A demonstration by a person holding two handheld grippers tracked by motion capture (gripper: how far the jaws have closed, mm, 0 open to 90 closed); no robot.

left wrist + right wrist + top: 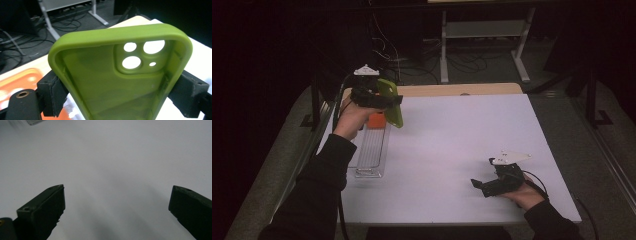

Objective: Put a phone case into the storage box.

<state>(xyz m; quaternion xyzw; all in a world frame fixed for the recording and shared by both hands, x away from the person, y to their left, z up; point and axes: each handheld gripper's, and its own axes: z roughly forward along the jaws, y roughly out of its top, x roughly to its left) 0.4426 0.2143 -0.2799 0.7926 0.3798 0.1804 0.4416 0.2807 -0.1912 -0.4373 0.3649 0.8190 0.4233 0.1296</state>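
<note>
One green phone case [110,82] sits clamped in left tool [387,100].

Green phone case [390,101] in left claw [384,100]

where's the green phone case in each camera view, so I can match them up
High view: green phone case, upper left, clamped by the left gripper above the clear tray.
Left gripper view: it sits centre frame, between the jaws.
Right gripper view: case out of frame.
Shared landmark: white table.
</note>
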